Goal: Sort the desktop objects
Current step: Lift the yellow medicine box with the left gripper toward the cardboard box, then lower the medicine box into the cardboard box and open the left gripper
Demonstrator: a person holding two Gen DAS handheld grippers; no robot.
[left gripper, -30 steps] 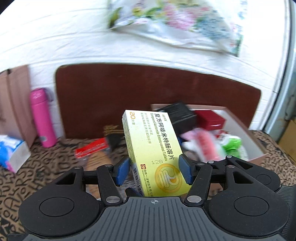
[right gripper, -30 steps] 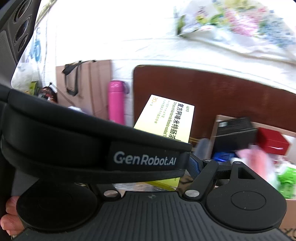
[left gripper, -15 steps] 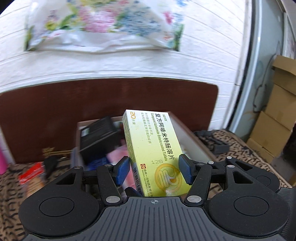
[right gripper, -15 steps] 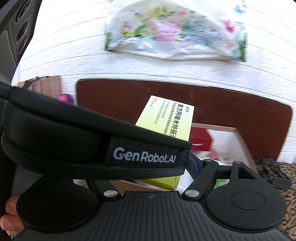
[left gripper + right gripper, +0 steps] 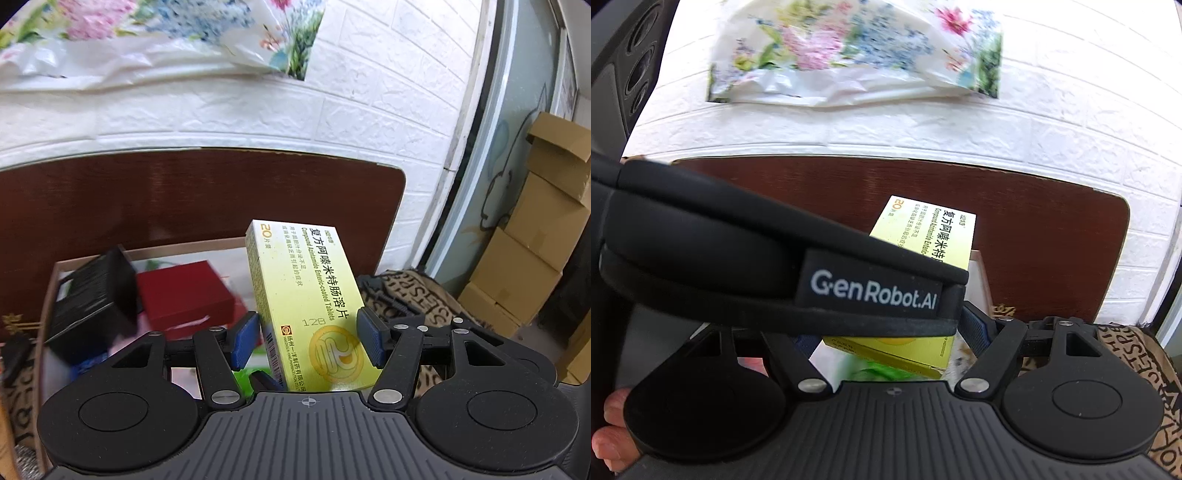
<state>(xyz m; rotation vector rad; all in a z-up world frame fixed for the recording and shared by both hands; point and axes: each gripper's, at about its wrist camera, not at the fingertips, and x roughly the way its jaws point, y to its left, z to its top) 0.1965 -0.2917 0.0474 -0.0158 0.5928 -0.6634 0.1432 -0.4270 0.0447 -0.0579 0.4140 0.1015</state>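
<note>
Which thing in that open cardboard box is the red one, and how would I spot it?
Find the open cardboard box before the dark brown board. Inside lies the red box, beside a tilted black box. It is the only solid dark red, lidded one there.

White embossed brick-pattern wall across back. Floral plastic sheet hung high on wall, crumpled along lower edge. Dark brown wooden board with rounded corner leaning upright against wall. Brown leopard-and-letter print cloth covering surface below. At right, frosted glass door in pale frame, cartoon outline drawn on glass. Stack of tan cardboard cartons beside door. Bright, even light; wall nearly overexposed.
</note>
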